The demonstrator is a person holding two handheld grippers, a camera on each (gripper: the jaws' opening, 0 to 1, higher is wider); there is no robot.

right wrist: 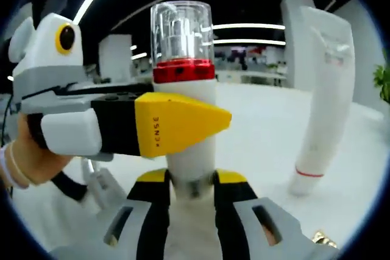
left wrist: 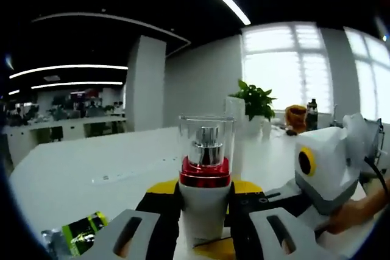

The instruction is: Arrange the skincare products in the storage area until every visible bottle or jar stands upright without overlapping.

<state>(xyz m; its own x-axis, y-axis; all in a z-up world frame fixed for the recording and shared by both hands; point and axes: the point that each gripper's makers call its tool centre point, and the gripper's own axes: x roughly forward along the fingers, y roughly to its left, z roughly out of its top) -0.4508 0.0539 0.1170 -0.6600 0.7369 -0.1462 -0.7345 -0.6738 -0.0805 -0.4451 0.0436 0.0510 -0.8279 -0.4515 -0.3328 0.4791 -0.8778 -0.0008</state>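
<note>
The bottle (left wrist: pixel 205 190) stands upright between the left tool (left wrist: pixel 205 211)'s jaws, closest to the lens: white body, red collar, clear cap over a silver pump. The jaws press its lower body from both sides, so this tool is closed on it. In the right gripper view the same bottle (right wrist: pixel 183 89) sits between the right tool (right wrist: pixel 192 190)'s jaws as well, which are drawn in against its base; the left tool reaches in from the left there, its yellow tip lying across the white body just under the red collar. Both tools hold the one bottle, apparently coming at it from opposite sides.

To the right of the right tool and a little beyond it, a white tube (right wrist: pixel 323 101) stands cap-down on the worktop (right wrist: pixel 256 126), apart from the bottle. By the left tool's left jaw lies a green and black packet (left wrist: pixel 82 232). Farther off in the left gripper view are a potted plant (left wrist: pixel 255 101) and a power strip (left wrist: pixel 128 175).

The step in hand looks like setting the bottle upright, or passing it between tools. Whether its base already rests on the worktop cannot be told. Next, one tool should let go while the other steadies it; then lower it clear of the tube and open slowly so it doesn't tip.
</note>
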